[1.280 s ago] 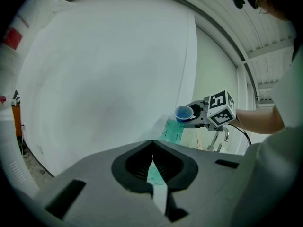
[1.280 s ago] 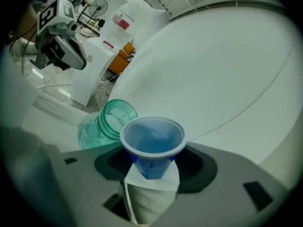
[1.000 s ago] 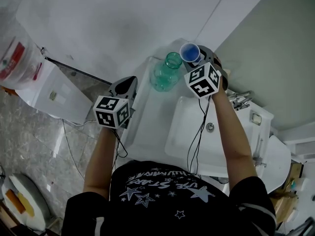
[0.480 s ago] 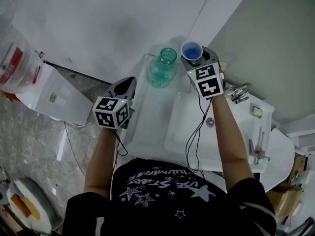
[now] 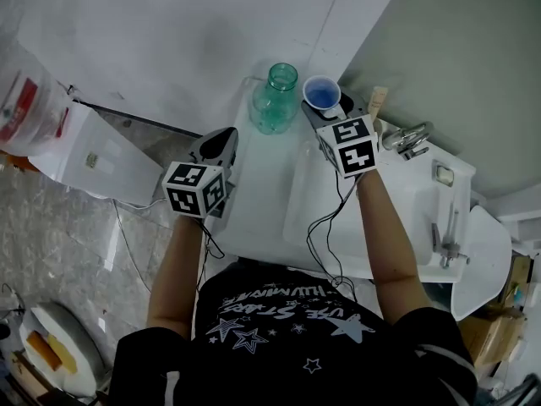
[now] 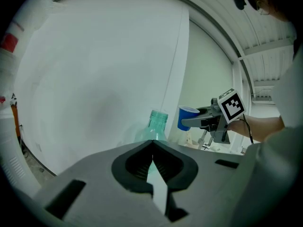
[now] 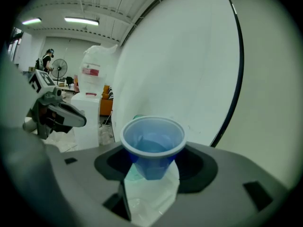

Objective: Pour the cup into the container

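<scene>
Top centre, head view | R gripper (image 5: 326, 108) jaws clamped on blue cup (image 5: 322, 92), upright, liquid inside | cup just right of green container (image 5: 275, 100) | L gripper (image 5: 221, 142) lower left, jaws together, empty.

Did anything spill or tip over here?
No, nothing stands out. The blue cup sits upright in the jaws of the right gripper, beside the green bottle, which stands upright on the white counter. No puddle shows around them.
</scene>
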The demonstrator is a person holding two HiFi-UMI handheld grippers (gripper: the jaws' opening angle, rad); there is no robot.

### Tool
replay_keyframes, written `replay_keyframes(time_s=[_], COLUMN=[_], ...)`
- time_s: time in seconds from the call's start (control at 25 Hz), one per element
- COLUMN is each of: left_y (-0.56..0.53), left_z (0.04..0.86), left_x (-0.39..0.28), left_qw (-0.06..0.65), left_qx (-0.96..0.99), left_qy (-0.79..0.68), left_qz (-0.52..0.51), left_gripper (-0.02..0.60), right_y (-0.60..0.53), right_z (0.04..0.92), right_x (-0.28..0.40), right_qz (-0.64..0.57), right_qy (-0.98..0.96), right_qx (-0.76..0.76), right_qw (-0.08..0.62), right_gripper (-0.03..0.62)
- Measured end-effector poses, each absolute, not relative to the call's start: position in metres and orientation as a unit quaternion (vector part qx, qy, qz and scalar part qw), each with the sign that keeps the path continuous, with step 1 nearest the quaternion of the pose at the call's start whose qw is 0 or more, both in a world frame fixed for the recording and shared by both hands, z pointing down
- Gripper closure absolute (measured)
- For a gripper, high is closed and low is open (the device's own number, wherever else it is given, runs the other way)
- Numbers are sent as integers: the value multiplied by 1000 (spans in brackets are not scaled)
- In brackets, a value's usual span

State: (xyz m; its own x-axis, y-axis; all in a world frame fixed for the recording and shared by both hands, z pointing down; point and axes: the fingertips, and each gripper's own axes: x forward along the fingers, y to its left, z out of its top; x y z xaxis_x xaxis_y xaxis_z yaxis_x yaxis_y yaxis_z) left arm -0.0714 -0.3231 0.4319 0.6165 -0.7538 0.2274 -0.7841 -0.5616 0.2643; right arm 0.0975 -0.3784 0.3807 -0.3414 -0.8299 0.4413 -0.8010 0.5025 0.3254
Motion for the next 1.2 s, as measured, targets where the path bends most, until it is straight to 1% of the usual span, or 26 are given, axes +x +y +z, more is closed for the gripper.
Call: replay_keyframes(time_s=[0.44, 0.92, 1.2], left_y=[-305, -301, -307], left_z=[451, 481, 500], left_x=[-64, -91, -109], left_qw=[185, 208, 221], left_qx=[880, 867, 863], left_qy=[-435, -446, -447], left_qz=[57, 75, 86], left_gripper=[569, 569, 569], right_y=[-340, -335, -339], right_z=[428, 486, 523], right_x=[66, 29, 9], right_qz=[0, 69, 79], right_qy=[-853, -867, -871], right_qx=[460, 454, 448], right_qw=[247, 196, 187], right_gripper=[326, 324, 324])
